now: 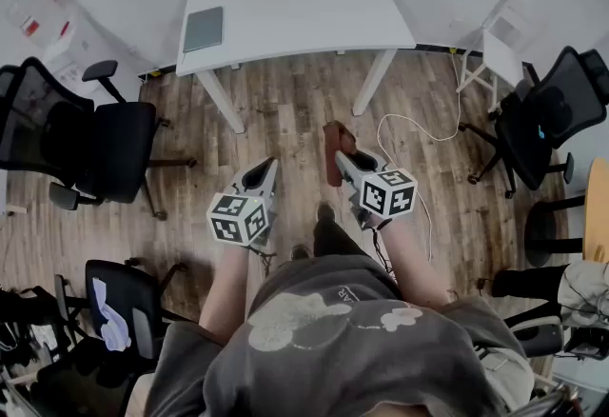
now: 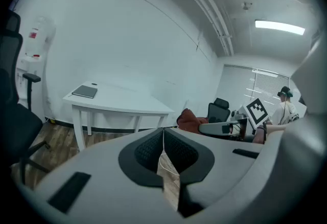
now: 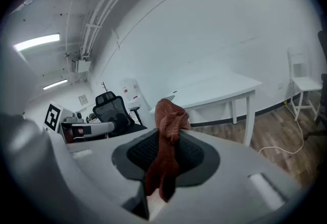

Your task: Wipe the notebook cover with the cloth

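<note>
Wood-plank flooring (image 1: 285,120) and plain white walls are seen around a white rectangular desk (image 1: 295,10) set against the far wall. Black mesh office chairs (image 1: 95,144) are placed at the left and right of the open floor, and a thin white cable (image 1: 419,134) is trailed over the boards by the desk's right legs. Both tools are held in the air above the floor, well apart from the desk.

The floor plan is given by the head view alone. The ceiling pipes and a long lit ceiling lamp (image 2: 280,26) are shown only by the gripper views.

The left gripper (image 1: 266,165) is seen in its own view with its jaws pressed together and nothing caught between them. The right gripper (image 1: 341,156) is held just beside it, and its jaws are pinched on a crumpled rust-red cloth (image 3: 168,115), which is bunched above the pads and hangs down below them.

A flat grey notebook (image 1: 204,29) lies closed at the desk's left end. It is picked out in the head view and the left gripper view. In the right gripper view the desk top is seen nearly edge-on, and the notebook cannot be made out there.
</note>
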